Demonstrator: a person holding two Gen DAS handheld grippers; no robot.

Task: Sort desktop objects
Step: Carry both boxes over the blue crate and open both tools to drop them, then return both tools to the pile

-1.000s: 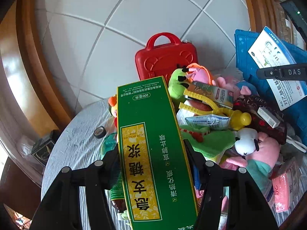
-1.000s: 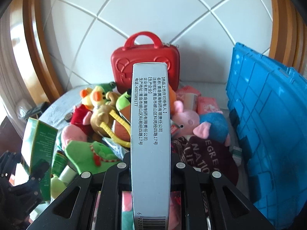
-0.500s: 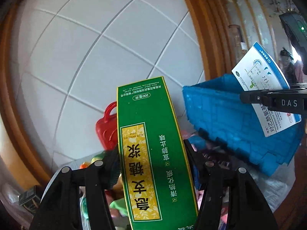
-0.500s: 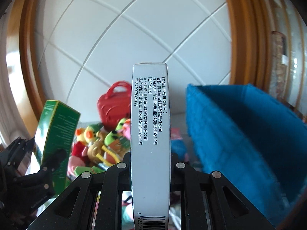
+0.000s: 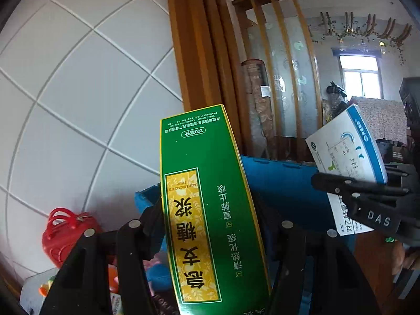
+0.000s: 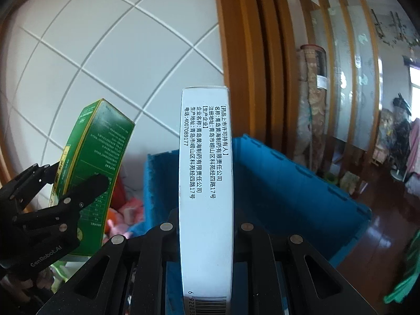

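White tiled wall (image 5: pixel 78 92) and a wood frame (image 6: pixel 246 52) fill the background, with a blue bin (image 6: pixel 288 183) standing in front of both my grippers. My left gripper (image 5: pixel 210 218) is clamped on the green box (image 5: pixel 207 204), held up before the bin's rim. My right gripper (image 6: pixel 206 225) is clamped on the white box (image 6: pixel 206 170), upright before the bin. Low on the left sits a red case (image 5: pixel 65 233)

Each camera looks forward along its own gripper, close behind a held box. Both face the blue crate (image 5: pixel 283 186) (image 6: pixel 278 181) and tiled wall (image 5: pixel 78 92) (image 6: pixel 105 52), apparently from above the crate's rim.
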